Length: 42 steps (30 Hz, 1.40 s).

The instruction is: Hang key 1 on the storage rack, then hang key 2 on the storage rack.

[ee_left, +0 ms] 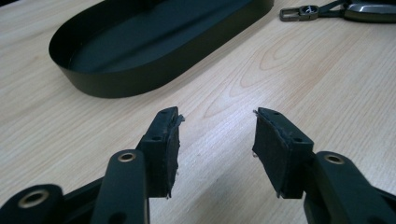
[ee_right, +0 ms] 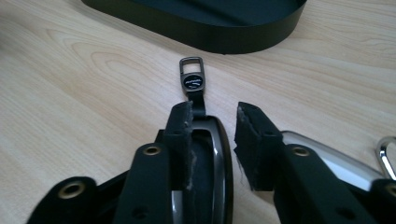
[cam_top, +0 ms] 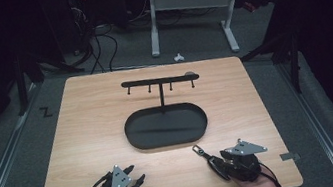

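While the left gripper sits at the lower left of the high view, its jaws stand wide apart over bare table, gripping nothing. At frame centre lies an oval black tray, with a black hook rack rising from its far rim. Lower right of centre, a key fob lies on the wood near the tray, its strap and metal clip pointing toward the tray. The right gripper straddles the fob, jaws parted and not clamped.
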Available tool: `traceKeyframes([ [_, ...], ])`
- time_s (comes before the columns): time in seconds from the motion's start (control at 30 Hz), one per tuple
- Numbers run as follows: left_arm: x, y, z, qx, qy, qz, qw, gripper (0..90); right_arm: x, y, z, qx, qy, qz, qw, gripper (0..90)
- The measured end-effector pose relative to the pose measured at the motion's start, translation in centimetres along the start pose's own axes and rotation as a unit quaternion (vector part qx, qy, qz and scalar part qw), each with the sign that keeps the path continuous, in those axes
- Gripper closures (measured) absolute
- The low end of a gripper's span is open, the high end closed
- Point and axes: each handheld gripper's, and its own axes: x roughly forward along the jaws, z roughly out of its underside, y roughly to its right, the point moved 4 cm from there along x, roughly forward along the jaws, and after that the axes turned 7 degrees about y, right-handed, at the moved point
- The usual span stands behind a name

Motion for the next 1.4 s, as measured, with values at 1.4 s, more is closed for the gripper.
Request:
traceKeyframes([
  [1.4,0.3,0.0,-0.1,0.014,0.011,0.025,0.9995,48.5,4.0,1.5,-6.4,-0.039,-0.292,-0.009,0.9556,39.9],
])
